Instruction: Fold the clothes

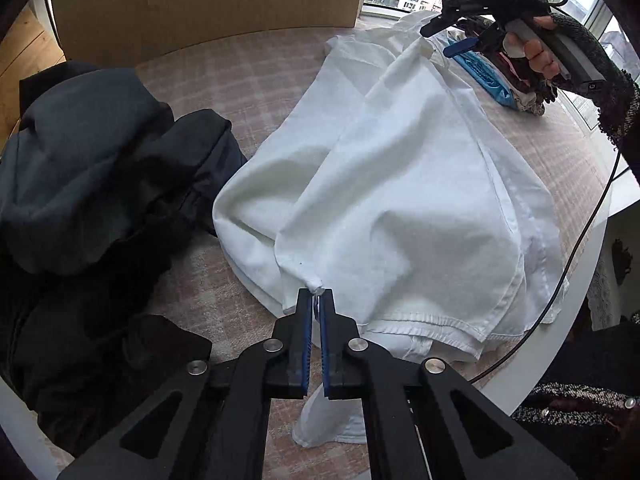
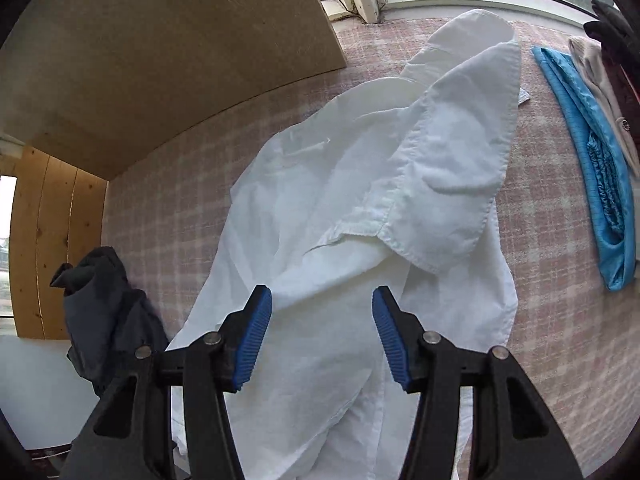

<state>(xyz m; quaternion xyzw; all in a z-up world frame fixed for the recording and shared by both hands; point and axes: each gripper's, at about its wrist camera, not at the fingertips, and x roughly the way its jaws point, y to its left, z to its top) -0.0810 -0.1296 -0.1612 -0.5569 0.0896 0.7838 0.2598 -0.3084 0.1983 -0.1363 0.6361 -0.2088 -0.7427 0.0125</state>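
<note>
Left gripper (image 1: 316, 292): you have its blue pads clamped together on a bunched bit of the white shirt's (image 1: 400, 184) cloth, near the hem; a strip of the same cloth hangs down between the fingers below the pinch.
Right gripper (image 2: 322, 300): your jaws stand apart with nothing pressed between the pads; it hangs above the shirt, pointing down at it; in the left wrist view you see it at the far end of the shirt (image 1: 444, 36), held in your right hand (image 1: 540, 52).
White shirt (image 2: 360, 200): it lies rumpled and partly doubled over on the checked pink tablecloth (image 2: 560, 320), running from the near edge toward the window; one panel is folded across the top.
Dark clothes (image 1: 100, 184): heaped on the cloth just beside the shirt, on its left.
Blue garment (image 2: 596, 176): folded, lying well to the shirt's right, apart from it; pale clothes sit against its far side.
Wooden board (image 2: 160, 60): standing at the table's back edge.
</note>
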